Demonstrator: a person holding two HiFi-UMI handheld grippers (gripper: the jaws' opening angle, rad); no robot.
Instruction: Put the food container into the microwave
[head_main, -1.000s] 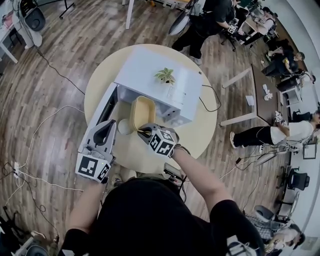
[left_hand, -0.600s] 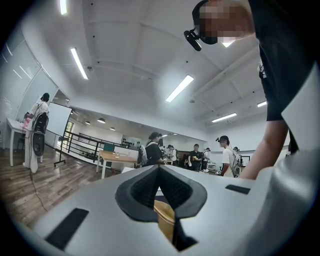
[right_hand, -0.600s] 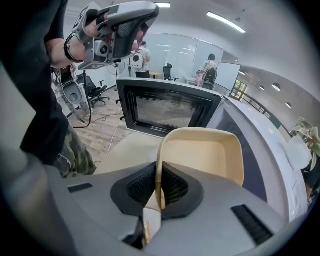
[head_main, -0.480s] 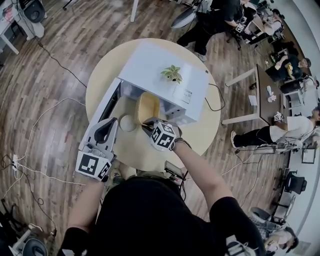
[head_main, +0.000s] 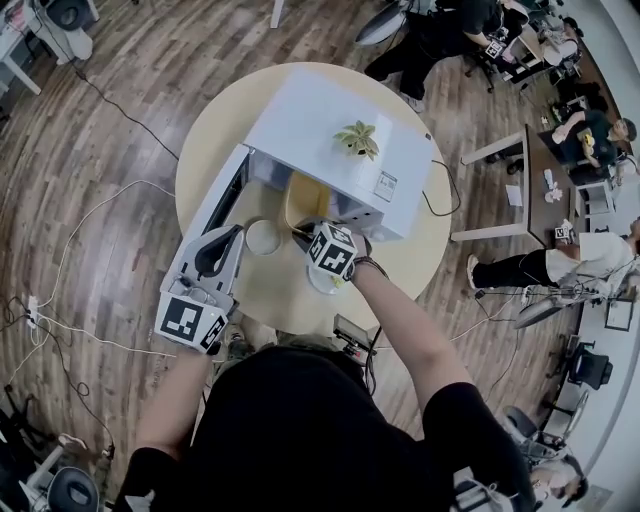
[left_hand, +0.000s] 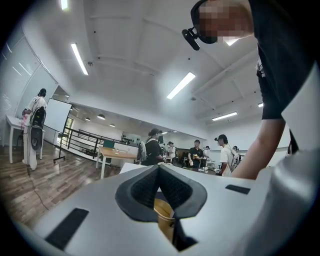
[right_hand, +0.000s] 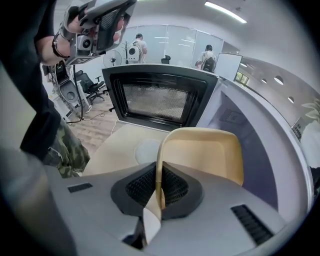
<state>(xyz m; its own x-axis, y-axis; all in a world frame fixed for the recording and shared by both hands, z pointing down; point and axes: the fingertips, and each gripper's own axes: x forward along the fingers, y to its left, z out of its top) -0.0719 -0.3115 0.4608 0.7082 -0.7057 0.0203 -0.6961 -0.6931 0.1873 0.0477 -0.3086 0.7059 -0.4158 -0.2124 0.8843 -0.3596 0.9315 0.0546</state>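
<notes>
The pale yellow food container (head_main: 303, 198) is tilted on edge at the mouth of the white microwave (head_main: 320, 125), its far end under the microwave's top. My right gripper (head_main: 303, 233) is shut on the container's near rim (right_hand: 159, 165), which runs up between the black pads. Ahead of the container (right_hand: 210, 152) the microwave door (right_hand: 155, 100) hangs open to the left. My left gripper (head_main: 236, 231) is raised at the table's left side, its jaws together with nothing in them. In the left gripper view (left_hand: 159, 167) it points level across the room.
A small potted plant (head_main: 358, 138) stands on the microwave's top. A white round disc (head_main: 263, 236) lies on the round table (head_main: 215, 150) before the open door. Cables trail over the wooden floor, and people stand and sit at desks further off.
My right gripper has come down and forward with the container, which now reaches further into the microwave's opening. The left gripper has stayed where it was.
</notes>
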